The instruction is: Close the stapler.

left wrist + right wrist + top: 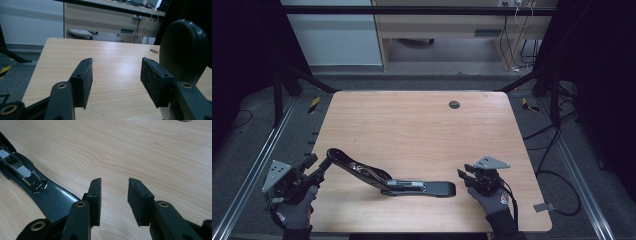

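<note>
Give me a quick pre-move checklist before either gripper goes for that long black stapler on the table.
1. Left gripper open: ok, pads apart in its own view.
2. Right gripper open: ok, pads apart with bare wood between them.
3. Long black stapler flat on the table: not ok, it lies opened out, its far arm raised toward the left gripper.
4. Left gripper's pads astride the raised arm's rounded end: not ok, it sits outside one pad.
5. Right gripper clear of the stapler's near end: ok, just beside it.
</note>
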A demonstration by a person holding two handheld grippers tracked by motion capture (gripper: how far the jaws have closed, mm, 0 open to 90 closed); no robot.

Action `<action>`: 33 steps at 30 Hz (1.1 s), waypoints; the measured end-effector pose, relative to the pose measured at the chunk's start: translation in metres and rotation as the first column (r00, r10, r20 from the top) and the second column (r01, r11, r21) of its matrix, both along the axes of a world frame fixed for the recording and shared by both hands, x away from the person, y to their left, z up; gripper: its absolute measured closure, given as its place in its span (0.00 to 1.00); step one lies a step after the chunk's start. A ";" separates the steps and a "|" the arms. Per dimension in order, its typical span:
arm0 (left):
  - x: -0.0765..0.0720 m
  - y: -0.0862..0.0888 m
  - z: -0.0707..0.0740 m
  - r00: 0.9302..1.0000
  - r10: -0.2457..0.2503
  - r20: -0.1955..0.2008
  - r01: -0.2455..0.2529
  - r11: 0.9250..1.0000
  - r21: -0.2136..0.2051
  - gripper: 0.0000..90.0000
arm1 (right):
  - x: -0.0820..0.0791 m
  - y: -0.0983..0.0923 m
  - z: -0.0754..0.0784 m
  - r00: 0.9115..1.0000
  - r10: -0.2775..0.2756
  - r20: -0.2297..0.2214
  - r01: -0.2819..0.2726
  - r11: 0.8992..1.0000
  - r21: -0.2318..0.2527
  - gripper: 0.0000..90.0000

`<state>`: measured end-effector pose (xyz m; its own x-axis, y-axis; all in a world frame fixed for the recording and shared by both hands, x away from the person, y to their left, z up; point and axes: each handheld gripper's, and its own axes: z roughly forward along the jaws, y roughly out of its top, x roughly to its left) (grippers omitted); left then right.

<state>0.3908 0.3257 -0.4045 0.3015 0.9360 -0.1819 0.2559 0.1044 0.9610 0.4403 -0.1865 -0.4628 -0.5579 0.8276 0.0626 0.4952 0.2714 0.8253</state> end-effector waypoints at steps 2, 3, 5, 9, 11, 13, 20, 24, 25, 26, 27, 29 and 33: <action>-0.002 0.000 0.005 1.000 0.004 0.010 -0.004 1.000 0.000 0.47 | -0.001 -0.001 -0.003 1.000 -0.006 0.012 0.006 1.000 0.006 0.72; -0.004 0.000 0.009 1.000 0.004 0.020 -0.004 1.000 -0.005 0.47 | -0.002 -0.001 -0.004 1.000 -0.008 0.009 0.008 1.000 0.015 0.73; -0.005 0.000 0.013 1.000 0.004 0.028 -0.004 1.000 -0.004 0.46 | -0.001 -0.001 -0.006 1.000 -0.009 0.002 0.009 1.000 0.007 0.73; -0.010 0.000 0.025 0.998 0.007 0.062 -0.007 1.000 -0.003 0.46 | -0.003 0.003 -0.008 1.000 -0.001 -0.005 0.001 1.000 -0.003 0.74; -0.011 0.001 0.029 0.997 0.008 0.072 -0.007 1.000 -0.011 0.45 | -0.003 0.004 -0.008 1.000 -0.002 -0.004 0.002 1.000 -0.004 0.74; -0.012 0.001 0.033 0.997 0.010 0.079 -0.008 1.000 -0.020 0.45 | -0.004 0.005 -0.008 1.000 0.005 0.000 -0.005 1.000 -0.008 0.74; -0.014 -0.011 0.041 0.995 -0.015 0.103 0.018 1.000 -0.024 0.45 | -0.006 0.008 -0.009 1.000 0.005 -0.012 -0.005 1.000 0.000 0.75; -0.015 -0.017 0.046 0.993 -0.023 0.117 0.025 1.000 -0.017 0.44 | -0.008 0.010 -0.010 1.000 0.016 -0.003 -0.016 1.000 0.001 0.76; -0.016 -0.019 0.047 0.993 -0.024 0.119 0.026 1.000 -0.016 0.44 | -0.008 0.010 -0.010 1.000 0.016 0.000 -0.016 1.000 0.002 0.76; -0.016 -0.021 0.048 0.992 -0.024 0.121 0.026 1.000 -0.015 0.44 | -0.008 0.009 -0.010 1.000 0.018 -0.004 -0.018 1.000 0.005 0.76; -0.016 -0.023 0.048 0.992 -0.022 0.121 0.024 1.000 -0.013 0.44 | -0.008 0.009 -0.010 1.000 0.019 -0.004 -0.019 1.000 0.011 0.76; -0.016 -0.028 0.048 0.993 -0.018 0.120 0.019 1.000 -0.009 0.43 | -0.009 0.010 -0.010 1.000 0.020 -0.001 -0.019 1.000 0.014 0.76; -0.015 -0.038 0.042 0.994 -0.024 0.108 0.025 1.000 -0.002 0.43 | -0.011 0.012 -0.010 1.000 0.024 0.004 -0.025 1.000 0.014 0.76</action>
<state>0.3760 0.2881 -0.3624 0.3422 0.9275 -0.1503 0.1535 0.1027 0.9828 0.4293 -0.1749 -0.4728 -0.5782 0.8127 0.0721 0.4851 0.2714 0.8313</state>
